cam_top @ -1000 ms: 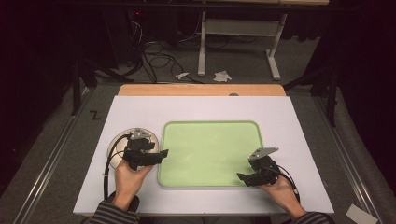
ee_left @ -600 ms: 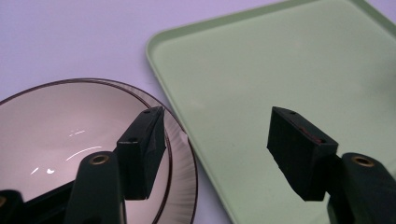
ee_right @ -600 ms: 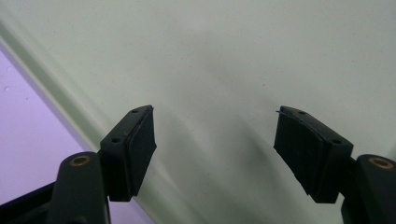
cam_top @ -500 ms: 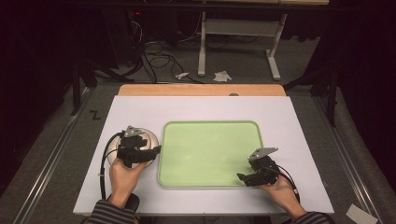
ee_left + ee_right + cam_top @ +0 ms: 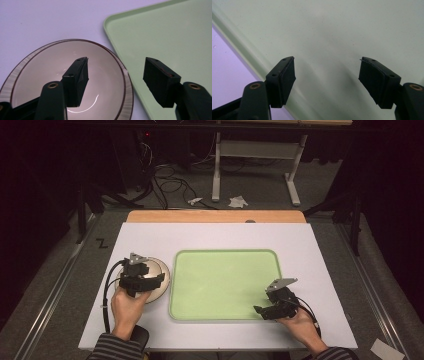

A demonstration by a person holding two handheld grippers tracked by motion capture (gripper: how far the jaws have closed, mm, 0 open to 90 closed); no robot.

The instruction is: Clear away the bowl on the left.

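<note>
Early stage. Left gripper (image 5: 159, 279) spread, straddling rim of bowl (image 5: 75, 82), not yet pinched; bowl on table at 9 o'clock of green tray (image 5: 225, 280). Right gripper (image 5: 260, 310) spread, empty, over tray's 4 o'clock corner. Lift and placement remaining.

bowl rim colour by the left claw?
The bowl is pale beige-white inside, with a thin dark brown rim line. Best seen in the left gripper view.

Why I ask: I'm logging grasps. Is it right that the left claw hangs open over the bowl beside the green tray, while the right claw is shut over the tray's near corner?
Not quite. The right claw is open, not shut: the right gripper view shows a wide gap between its jaws above the green tray. The rest holds: the left claw hangs open over the bowl.
</note>
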